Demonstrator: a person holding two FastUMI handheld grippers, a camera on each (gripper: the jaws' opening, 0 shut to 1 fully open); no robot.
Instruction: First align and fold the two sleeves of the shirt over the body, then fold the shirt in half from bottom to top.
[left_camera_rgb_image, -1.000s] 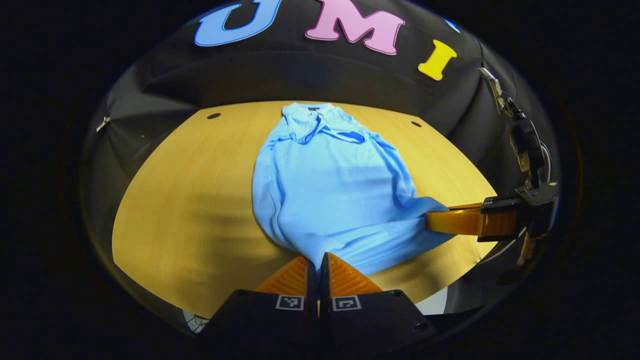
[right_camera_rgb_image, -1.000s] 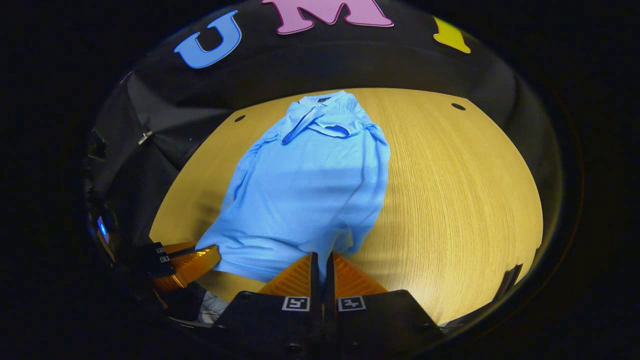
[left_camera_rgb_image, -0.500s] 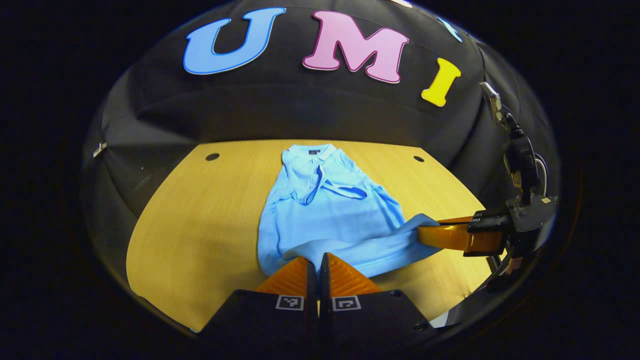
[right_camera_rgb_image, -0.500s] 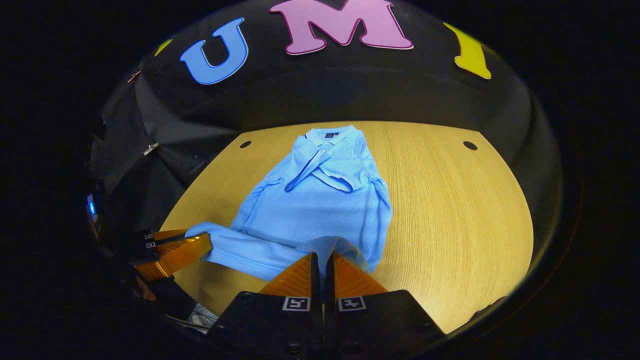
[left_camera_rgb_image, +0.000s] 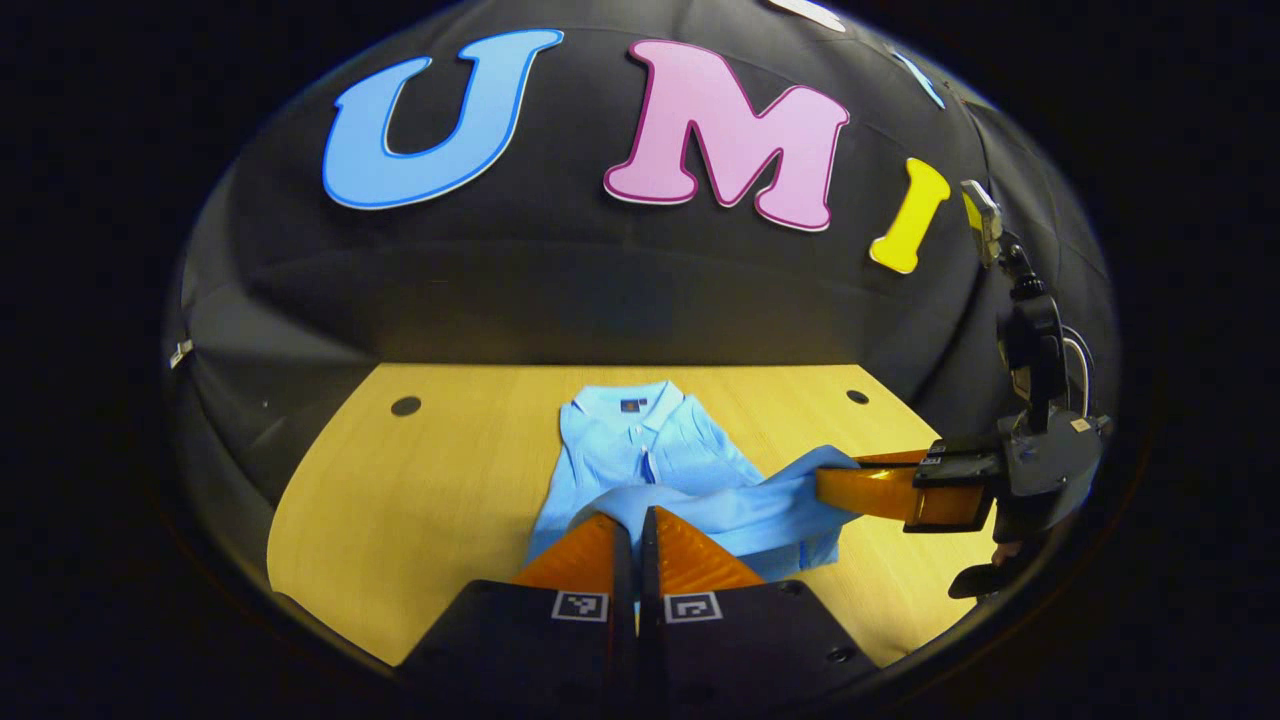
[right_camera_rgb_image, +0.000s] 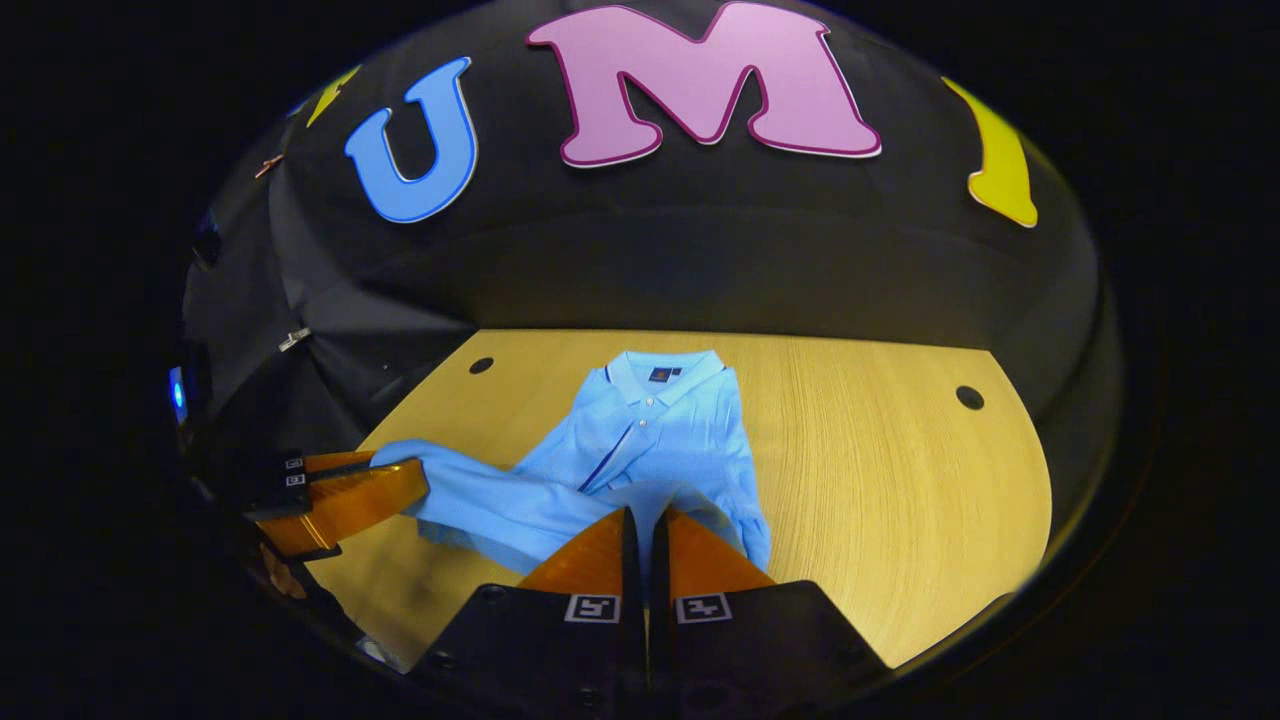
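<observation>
low gripper views, both facing shirt (left_camera_rgb_image: 668, 470)

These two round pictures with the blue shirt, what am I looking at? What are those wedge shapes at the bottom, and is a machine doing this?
No machine arm: a person holds a two-finger gripper in each hand, and a wide-angle camera rides on each. The wedges at the bottom are that gripper's own fingers. In the left gripper view you see the left gripper, with the other one off to the side; the right gripper view looks along the right gripper. A light blue shirt lies on a wooden table, collar toward the far wall. Each gripper is shut on the shirt's bottom hem, one near each corner, holding it lifted above the shirt's body, apparently to fold it up toward the collar.
</observation>
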